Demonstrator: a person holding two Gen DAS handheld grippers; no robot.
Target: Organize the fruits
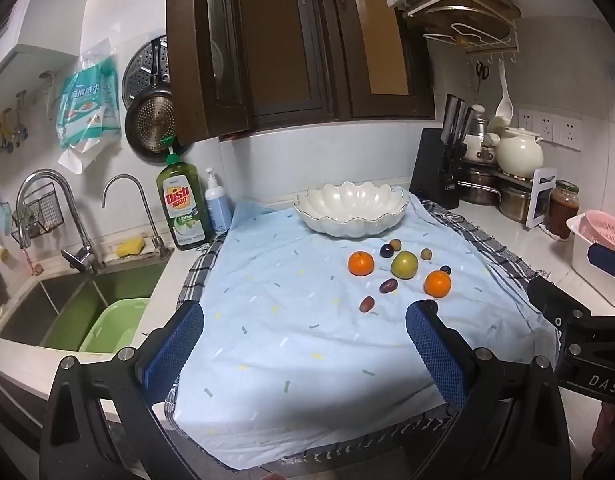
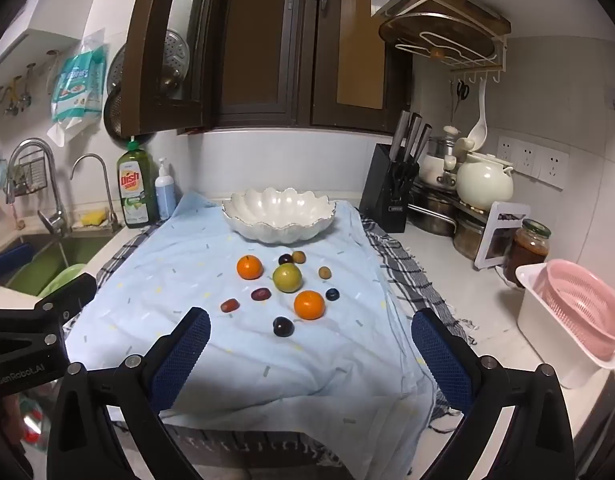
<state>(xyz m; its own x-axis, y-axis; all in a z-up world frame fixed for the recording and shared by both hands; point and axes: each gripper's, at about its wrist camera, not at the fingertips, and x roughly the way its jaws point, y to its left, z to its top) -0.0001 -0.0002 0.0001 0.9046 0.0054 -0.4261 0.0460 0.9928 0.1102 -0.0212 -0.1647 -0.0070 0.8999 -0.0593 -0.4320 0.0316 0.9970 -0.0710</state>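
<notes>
Currently both grippers hover at the near edge of a pale blue cloth [image 2: 235, 360] spread over a kitchen counter, each with its two blue-padded fingers spread wide and holding nothing. Through the right wrist camera, the right gripper [image 2: 309, 344] fills the lower part of the frame, and the loose fruit lies straight ahead, just above frame centre. Nearest is a dark plum [image 2: 283, 326], sitting almost on the line between the fingertips. Just beyond it, slightly to the right, is an orange [image 2: 309, 304]. Farther up are a green apple [image 2: 287, 277], a second orange [image 2: 250, 267] and several small dark and tan fruits. A white scalloped bowl [image 2: 278, 216], empty, stands behind them all in the upper middle.

From the left wrist camera, the left gripper [image 1: 303, 330] points at bare cloth; the fruit cluster sits up and to the right of its opening, near its right finger [image 1: 431, 344]. So the right gripper looks better lined up for a first pick.
</notes>
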